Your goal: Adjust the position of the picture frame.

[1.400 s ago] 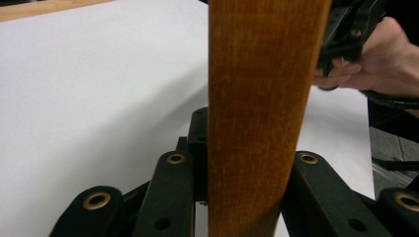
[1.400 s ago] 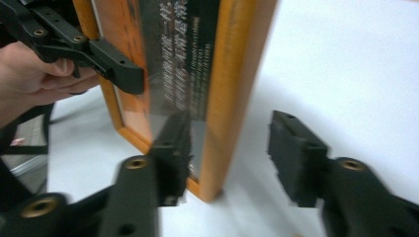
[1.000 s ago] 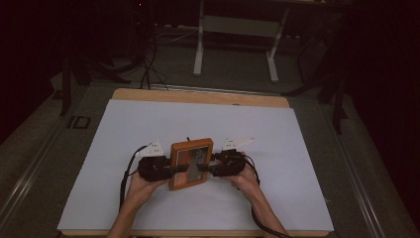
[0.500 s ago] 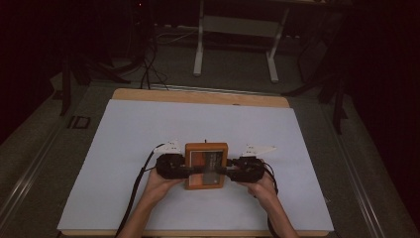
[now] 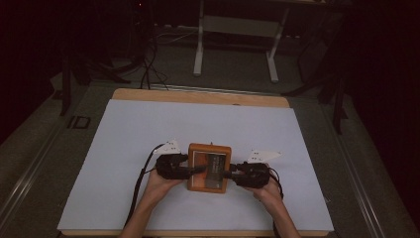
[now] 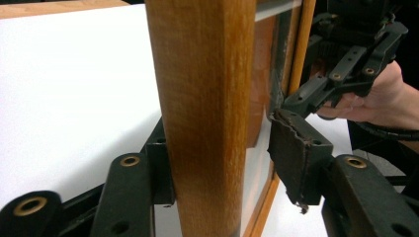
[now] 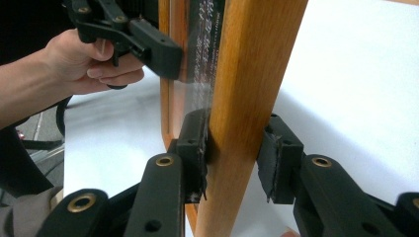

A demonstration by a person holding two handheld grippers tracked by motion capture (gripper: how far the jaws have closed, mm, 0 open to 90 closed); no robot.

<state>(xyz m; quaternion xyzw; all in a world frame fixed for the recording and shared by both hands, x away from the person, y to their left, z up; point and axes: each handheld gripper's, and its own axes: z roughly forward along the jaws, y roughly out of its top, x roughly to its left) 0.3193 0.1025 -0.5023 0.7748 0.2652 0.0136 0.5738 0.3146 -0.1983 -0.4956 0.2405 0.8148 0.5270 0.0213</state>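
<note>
Left hand [image 5: 161,182]: comes in from the bottom edge, wrapped round the left gripper [image 5: 190,170], cable trailing back toward the person.

Left gripper: jaws set either side of the left rail of the wooden picture frame [image 5: 209,167]. In the left gripper view one pad lies against the wood [image 6: 207,113]; the other pad stands just off the glass side, so the jaws are narrowly parted around the rail.

Wooden picture frame: at the near middle of the white sheet covering the table [image 5: 124,148], held between both grippers; dark printed insert behind glass.

Right gripper [image 5: 232,174]: jaws around the frame's right rail [image 7: 252,98], one pad touching, the other just clear.

Right hand [image 5: 267,191]: grasps the right gripper.
</note>
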